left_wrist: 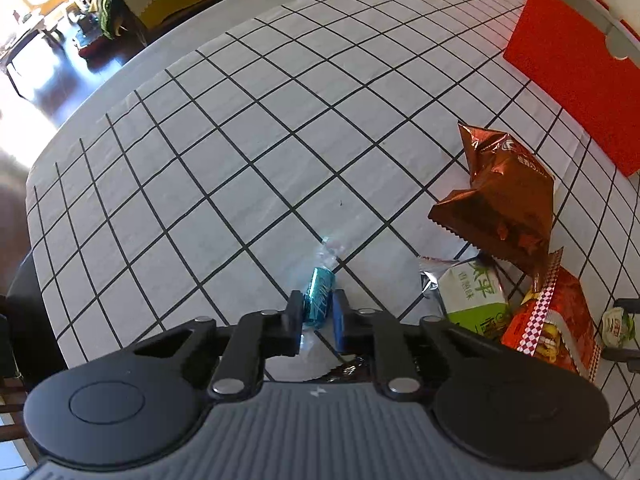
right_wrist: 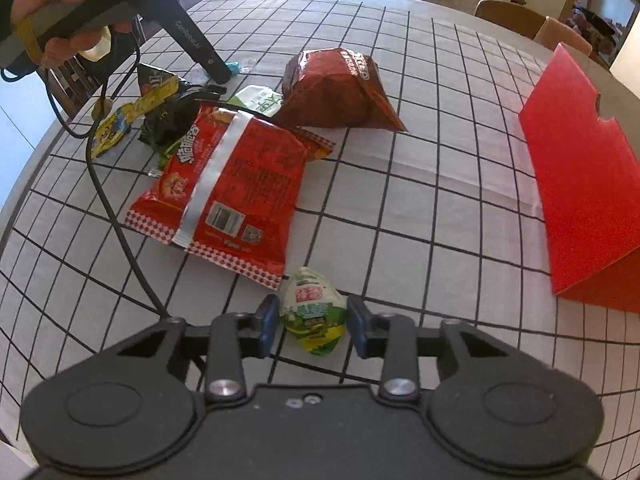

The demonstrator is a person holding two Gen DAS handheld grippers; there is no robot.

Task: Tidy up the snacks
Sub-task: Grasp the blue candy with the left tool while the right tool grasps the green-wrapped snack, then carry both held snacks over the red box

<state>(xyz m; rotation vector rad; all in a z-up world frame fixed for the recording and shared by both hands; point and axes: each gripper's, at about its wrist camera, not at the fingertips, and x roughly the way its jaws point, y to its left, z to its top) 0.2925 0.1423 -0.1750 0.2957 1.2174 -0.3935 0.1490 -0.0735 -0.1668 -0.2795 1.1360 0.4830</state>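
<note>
Early stage: left gripper [left_wrist: 317, 312] pinches teal candy [left_wrist: 319, 298], right gripper [right_wrist: 313, 322] brackets green-white candy [right_wrist: 314, 308] w/o clear contact, both on tablecloth [left_wrist: 240, 140]; red box [right_wrist: 580, 184] apart, approx. 5 bags unsorted.

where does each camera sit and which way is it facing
Left wrist view: on the left gripper, looking steeply down at the checked tablecloth; its own jaws are shut on a blue candy.
Right wrist view: on the right gripper, looking down across the table; its jaws flank a small green packet, and a hand holding the left gripper shows top left.
Shared: the red box, brown bag, red chip bag and blue candy.
</note>
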